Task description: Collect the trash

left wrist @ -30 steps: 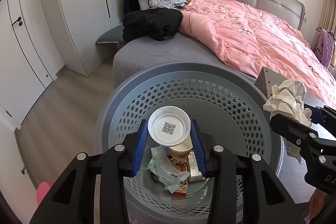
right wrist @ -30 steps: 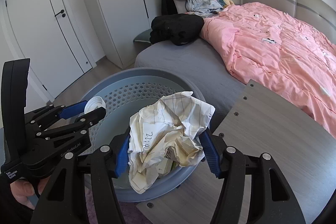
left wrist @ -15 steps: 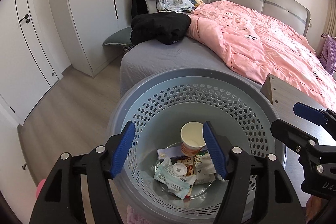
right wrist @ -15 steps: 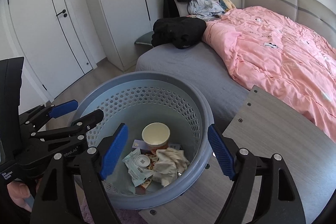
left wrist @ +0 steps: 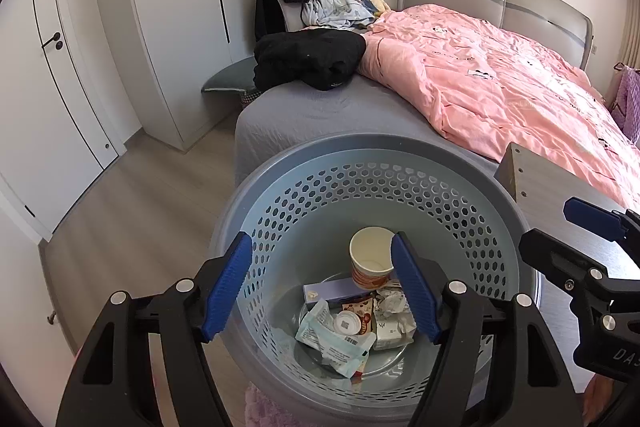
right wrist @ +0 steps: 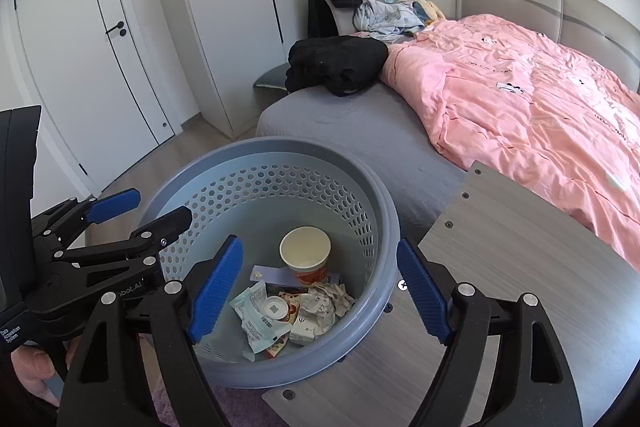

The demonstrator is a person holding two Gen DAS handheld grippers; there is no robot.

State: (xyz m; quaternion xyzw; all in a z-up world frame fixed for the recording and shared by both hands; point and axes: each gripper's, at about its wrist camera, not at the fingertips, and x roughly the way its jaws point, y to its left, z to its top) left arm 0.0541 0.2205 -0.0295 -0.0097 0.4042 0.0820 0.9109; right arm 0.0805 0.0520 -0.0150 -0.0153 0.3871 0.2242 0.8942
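1. My left gripper (left wrist: 322, 285) hangs over the round blue-grey perforated plastic basket (left wrist: 400, 183), jaws spread wide, nothing btwn the blue pads (left wrist: 226, 287); same gripper shows at the left edge of the right wrist view (right wrist: 138, 209), also spread.
2. My right gripper (right wrist: 318, 291) is likewise wide apart & empty, above the basket's (right wrist: 280, 151) right side; its tip shows at the right edge of the left wrist view (left wrist: 560, 231).
3. Trash sits at the basket bottom: a white paper cup w/ red-orange print (left wrist: 372, 259) stands roughly upright, mouth up, leaning a bit toward the far wall; same cup in the right view (right wrist: 306, 255).
4. Just in front of the cup: a flat pale purple carton (left wrist: 332, 293); a small round white lid w/ a QR code (left wrist: 347, 323) lying on a light teal plastic wrapper (left wrist: 328, 343); all touching in one heap.
5. A crumpled ball of lined white paper (right wrist: 326, 303) lies at the heap's right side, next to a small white box (right wrist: 308, 327).
6. The basket's right rim is against the grey wood-grain table top (right wrist: 520, 267); can't tell if it rests on the floor.
7. Behind: bed w/ grey sheet (left wrist: 320, 111), pink quilt (left wrist: 500, 91), black clothing pile (left wrist: 308, 57); white wardrobe doors (right wrist: 224, 7) at left.
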